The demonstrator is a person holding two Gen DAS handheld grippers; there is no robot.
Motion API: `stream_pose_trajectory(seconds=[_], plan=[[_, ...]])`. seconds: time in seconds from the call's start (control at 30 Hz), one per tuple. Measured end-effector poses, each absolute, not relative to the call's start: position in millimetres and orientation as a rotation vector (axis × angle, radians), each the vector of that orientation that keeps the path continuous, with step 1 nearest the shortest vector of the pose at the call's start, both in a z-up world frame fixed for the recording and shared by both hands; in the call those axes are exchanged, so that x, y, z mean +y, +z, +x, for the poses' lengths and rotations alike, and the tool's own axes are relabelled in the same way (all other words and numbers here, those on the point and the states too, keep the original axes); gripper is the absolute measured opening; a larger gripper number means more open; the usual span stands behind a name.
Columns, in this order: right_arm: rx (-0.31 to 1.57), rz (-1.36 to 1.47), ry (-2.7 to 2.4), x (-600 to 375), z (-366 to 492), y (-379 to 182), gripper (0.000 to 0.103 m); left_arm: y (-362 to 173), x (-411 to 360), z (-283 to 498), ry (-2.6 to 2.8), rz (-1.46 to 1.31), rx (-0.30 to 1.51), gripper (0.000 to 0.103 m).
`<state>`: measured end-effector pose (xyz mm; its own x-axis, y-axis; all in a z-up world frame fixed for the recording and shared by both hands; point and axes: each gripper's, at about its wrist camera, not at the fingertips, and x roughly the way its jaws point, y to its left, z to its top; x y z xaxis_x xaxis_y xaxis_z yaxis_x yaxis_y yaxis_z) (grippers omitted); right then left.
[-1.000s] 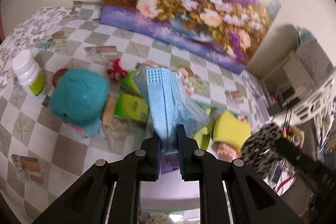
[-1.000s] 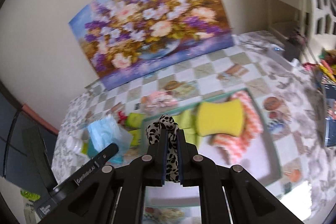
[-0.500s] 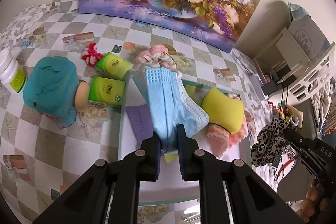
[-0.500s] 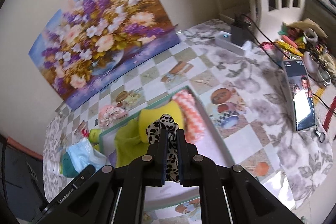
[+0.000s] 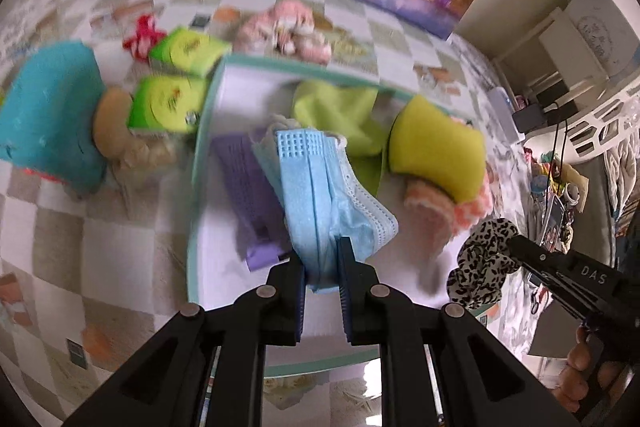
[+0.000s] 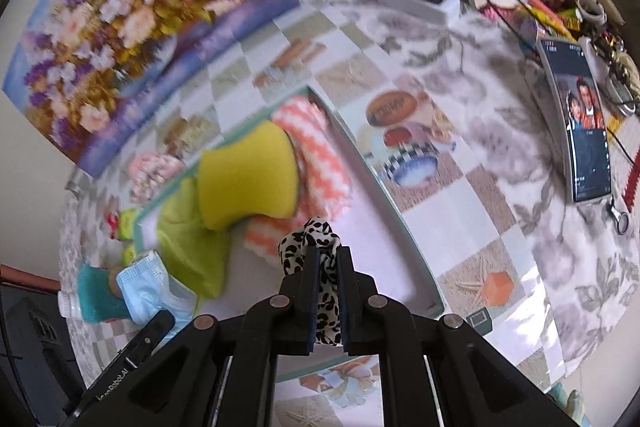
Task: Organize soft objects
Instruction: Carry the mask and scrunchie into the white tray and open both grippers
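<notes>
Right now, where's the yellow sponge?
In the tray, far end: the yellow sponge lies on the orange-white cloth, with the green cloth to its left in the right wrist view.

Bright, even daylight; both fisheye views bow at black corners and smear with motion blur

Motion blurs the flower painting [image 6: 132,23]; the yellow sponge [image 5: 436,151] hides most of the orange cloth [image 5: 444,211].

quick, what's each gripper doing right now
left gripper: shut on the blue face mask
right gripper: shut on the leopard-print scrunchie
</notes>
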<state>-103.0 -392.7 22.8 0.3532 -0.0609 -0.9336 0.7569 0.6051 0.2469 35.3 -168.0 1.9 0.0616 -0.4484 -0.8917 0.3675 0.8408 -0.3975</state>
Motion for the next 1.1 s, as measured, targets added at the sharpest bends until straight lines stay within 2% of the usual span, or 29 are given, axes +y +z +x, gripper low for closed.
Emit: stream_pose_trajectory(seconds=[0.43, 0.53, 0.57, 0.6, 0.67, 0.73, 0.87, 0.93, 0.97, 1.0, 1.1], plan=[[1.161, 0.77, -0.626, -397.3, -98.8, 4.1, 0.012, -17.7, -184.0, 24.0, -0.655, -0.018, 1.475, 0.015], [1.156, 0.772, -0.637, -399.1, -98.5, 5.5, 0.012, -20.0, -190.0, 20.3, -0.666, 0.014, 1.491, 0.017], [1.158, 0.769, -0.64, -399.3, -98.3, 5.8, 0.013, -20.1, -190.8, 19.7, -0.665, 0.015, 1.494, 0.024], [1.155, 0.759, -0.637, -398.9, -98.3, 6.4, 0.015, -19.8, -191.7, 18.9, -0.664, 0.016, 1.501, 0.036], [1.157, 0.746, -0.648, -398.4, -97.9, 8.3, 0.022, -17.2, -191.4, 17.9, -0.669, 0.015, 1.5, 0.049], [1.146, 0.743, -0.649, -398.3, -98.0, 11.4, 0.034, -11.0, -191.1, 17.1, -0.673, 0.02, 1.478, 0.05], [1.118, 0.718, -0.659, -396.2, -98.2, 21.3, 0.039, 2.2, -186.6, 21.4, -0.656, 0.013, 1.43, 0.052], [1.112, 0.705, -0.663, -394.5, -97.0, 24.5, 0.041, 11.8, -180.2, 26.3, -0.624, 0.007, 1.384, 0.058], [1.112, 0.694, -0.665, -392.6, -95.7, 26.0, 0.042, 15.9, -177.0, 28.7, -0.605, 0.007, 1.362, 0.064], [1.114, 0.684, -0.666, -390.8, -94.0, 26.6, 0.046, 20.5, -172.1, 31.9, -0.575, 0.008, 1.335, 0.067], [1.13, 0.627, -0.656, -379.7, -85.4, 28.5, 0.053, 28.5, -158.7, 41.3, -0.495, 0.025, 1.282, 0.071]])
